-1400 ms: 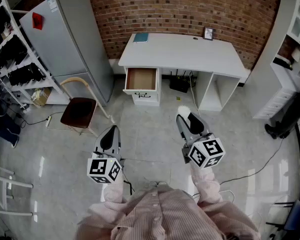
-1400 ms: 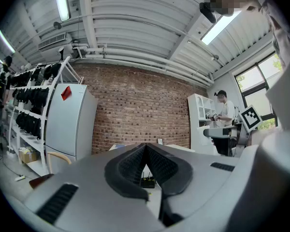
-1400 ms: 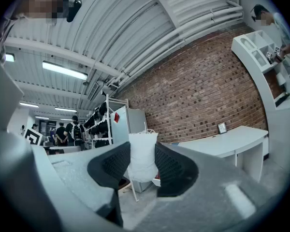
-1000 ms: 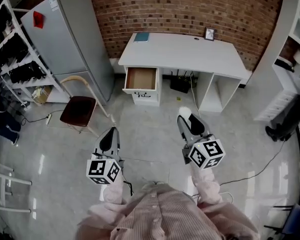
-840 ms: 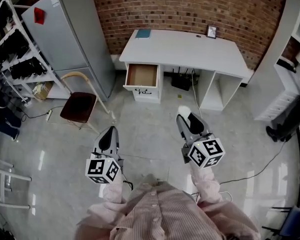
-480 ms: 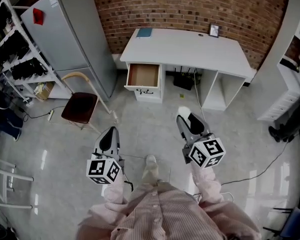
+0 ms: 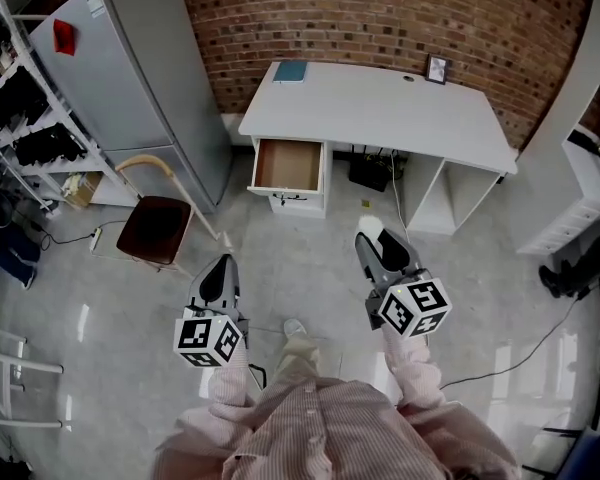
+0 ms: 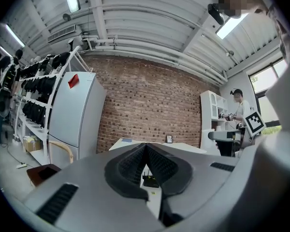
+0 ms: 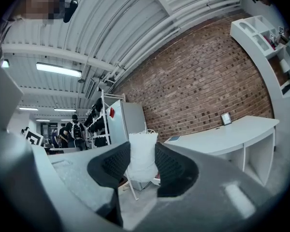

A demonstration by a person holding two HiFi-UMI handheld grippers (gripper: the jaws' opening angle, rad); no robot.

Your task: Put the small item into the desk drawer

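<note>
Currently it's the carry step. Right tool [image 9: 141, 162] is clamped on the small item [image 9: 142, 153], a white, soft-looking piece pinched between both pads [image 9: 170, 168]. Left tool [image 8: 146, 164] has its jaws pressed together with nothing in them. Both hang over the floor [image 7: 310, 258], well apart from the tabletop [image 7: 380, 108].

Drawer [image 7: 288, 164] is already pulled out under the tabletop's left end and looks empty from above. My read: only the approach and drop are left.

Next move calls for:
- closing the gap
- bringing the right tool over the open drawer
- lowering until the item clears the front panel
- then opening

Chair [image 7: 156, 228] sits left of the path, so probably no conflict.

- **Head view:** gives the layout, meaning the drawer's inside and the spacing of the tools. The item is just a white speck at the right tool's tip.
- **Right gripper view:** shows the grip itself. The item stands upright with its top poking above the pads. The drawer isn't readable there.
- **Left gripper view:** confirms the empty, closed-up jaws pointing toward the tabletop.
</note>
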